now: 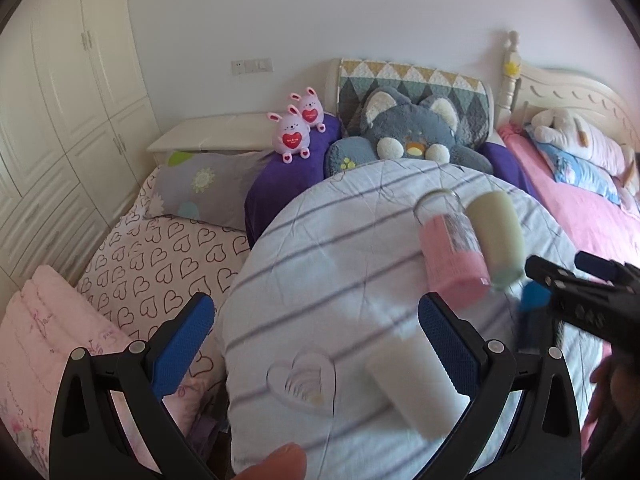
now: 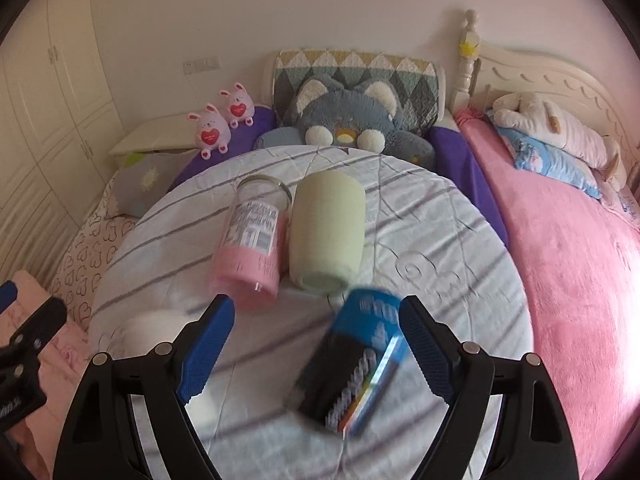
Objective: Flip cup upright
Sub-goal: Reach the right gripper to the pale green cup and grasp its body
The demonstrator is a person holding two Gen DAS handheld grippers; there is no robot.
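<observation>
Several cups lie on their sides on a striped white quilt point(image 2: 420, 208). A blue and black cup point(image 2: 356, 360) lies blurred between the open fingers of my right gripper point(image 2: 316, 344), close to the right finger. A glass cup with a pink sleeve point(image 2: 250, 248) and a pale green cup point(image 2: 326, 232) lie side by side beyond it. A white cup point(image 1: 412, 380) lies beside the right finger of my open left gripper point(image 1: 316, 340). The pink-sleeved cup point(image 1: 452, 252), the green cup point(image 1: 496, 236) and the right gripper point(image 1: 576, 292) also show in the left wrist view.
A grey cat plush point(image 2: 352, 120) and two pink bunny toys point(image 2: 212, 132) sit at the head of the bed. A pink blanket point(image 2: 568, 264) lies to the right. A heart-print sheet point(image 1: 160, 256) and white wardrobes point(image 1: 60, 100) are to the left.
</observation>
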